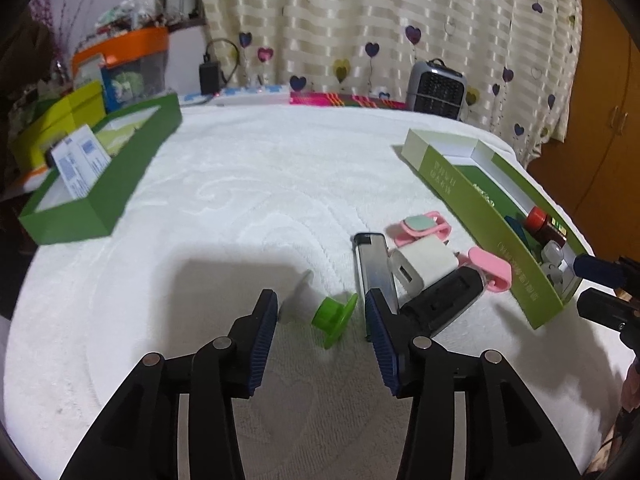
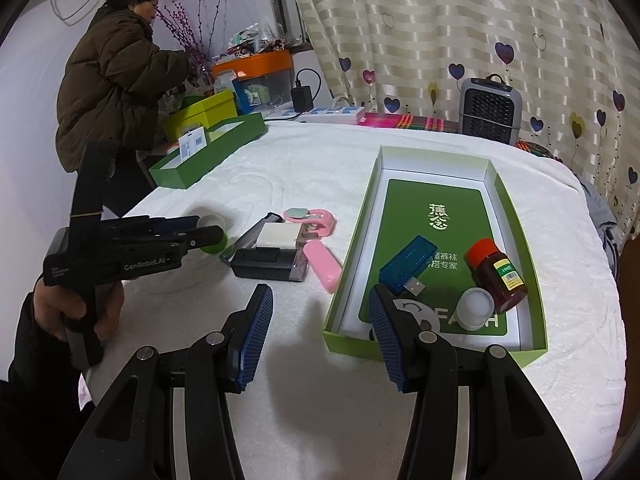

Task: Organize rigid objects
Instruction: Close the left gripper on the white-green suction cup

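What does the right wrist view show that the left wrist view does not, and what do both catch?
Only the right wrist view: a person in a brown coat, the whole left gripper, and the blue USB stick clear inside the tray. Only the left wrist view: the green cap in full between the open fingers. Both: the white charger, the pink case, the green box and the heater.

Home bedroom, heart curtain (image 1: 400,20), towel-covered bed (image 1: 240,184)
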The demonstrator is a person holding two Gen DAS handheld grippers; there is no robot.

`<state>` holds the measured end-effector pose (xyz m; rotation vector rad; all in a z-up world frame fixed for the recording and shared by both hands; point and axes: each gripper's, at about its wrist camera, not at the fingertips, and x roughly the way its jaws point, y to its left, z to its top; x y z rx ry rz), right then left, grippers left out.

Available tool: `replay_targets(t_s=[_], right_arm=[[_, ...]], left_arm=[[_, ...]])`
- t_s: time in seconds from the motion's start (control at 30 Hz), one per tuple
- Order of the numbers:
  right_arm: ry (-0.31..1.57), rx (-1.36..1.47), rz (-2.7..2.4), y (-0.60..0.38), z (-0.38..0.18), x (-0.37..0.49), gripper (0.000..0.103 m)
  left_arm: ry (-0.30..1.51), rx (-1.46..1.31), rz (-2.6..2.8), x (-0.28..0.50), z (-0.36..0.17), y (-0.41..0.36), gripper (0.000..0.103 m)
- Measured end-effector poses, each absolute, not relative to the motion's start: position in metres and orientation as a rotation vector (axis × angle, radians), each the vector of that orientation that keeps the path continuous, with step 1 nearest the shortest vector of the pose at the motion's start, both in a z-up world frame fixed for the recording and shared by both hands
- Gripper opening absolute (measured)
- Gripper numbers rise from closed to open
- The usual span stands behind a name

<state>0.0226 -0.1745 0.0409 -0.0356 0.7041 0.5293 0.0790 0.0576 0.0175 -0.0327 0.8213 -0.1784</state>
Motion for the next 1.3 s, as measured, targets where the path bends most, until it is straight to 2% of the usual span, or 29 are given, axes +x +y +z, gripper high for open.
replay_targets(t_s=[0.67,1.1,1.2,1.3], right_arm=[[0.709,-0.092,0.559,-0.150,0.045,0.040,0.051],[0.739,-0.143,0.560,-0.133,0.038,0.058,0.051],[0.737,-0.189,0.570,-0.125,0.036,0.059,0.051],[0.743,-0.226,0.587,-0.117,0.034,0.061,0.051]], left_arm=[[0.793,-0.059,-0.196,0.075,0.023,0.062,0.045],[0.861,-0.089,-0.198,0.101,0.011,0.050,0.045],[0.861,-0.131,-0.195,0.102,0.009,0.056,0.033],[0.860,-0.153,-0.203,0.101,0.007,0.059,0.033]])
